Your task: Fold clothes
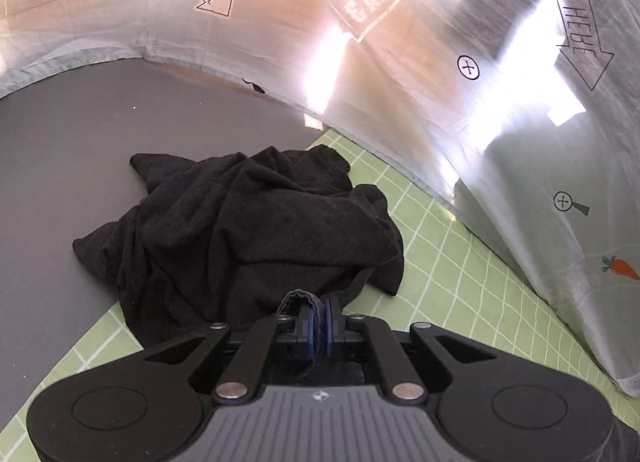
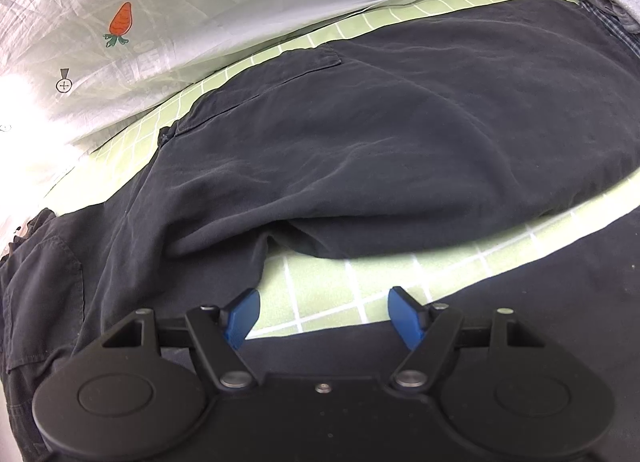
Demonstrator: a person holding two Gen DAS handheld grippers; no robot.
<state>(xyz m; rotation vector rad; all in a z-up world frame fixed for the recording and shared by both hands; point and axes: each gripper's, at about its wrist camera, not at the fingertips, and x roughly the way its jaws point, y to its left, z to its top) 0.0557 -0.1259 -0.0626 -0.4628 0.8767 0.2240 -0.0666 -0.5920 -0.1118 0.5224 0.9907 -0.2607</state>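
Black garment [image 1: 248, 230]: a crumpled dark heap on the bench, partly on the grey surface [image 1: 72, 150] and partly on the green grid mat [image 1: 432, 262]; no clear long axis, since it is bunched and its corners poke out toward the far left.
Dark trousers [image 2: 400, 134]: spread nearly flat on the green grid mat in the right wrist view; long axis runs from the lower left to the upper right of that view, with a patch pocket [image 2: 280, 66] along the far edge and one leg edge folded under near the middle.
Left gripper [image 1: 318, 320]: jaws clamped together on a small fold of the black garment's near hem, the cloth standing up between the blue pads.
Right gripper [image 2: 322, 314]: jaws apart, nothing between them, poised over bare mat just beside the trousers' near edge.
Step in hand: by my reading, picking the black garment out of its heap to lay it out.
Next move: likely calls for lifting and drawing the pinched hem so the cloth opens, with the right gripper taking a second corner.
Surroundings: white printed sheet [image 1: 400, 62] with arrows and a carrot, draped behind the mat.
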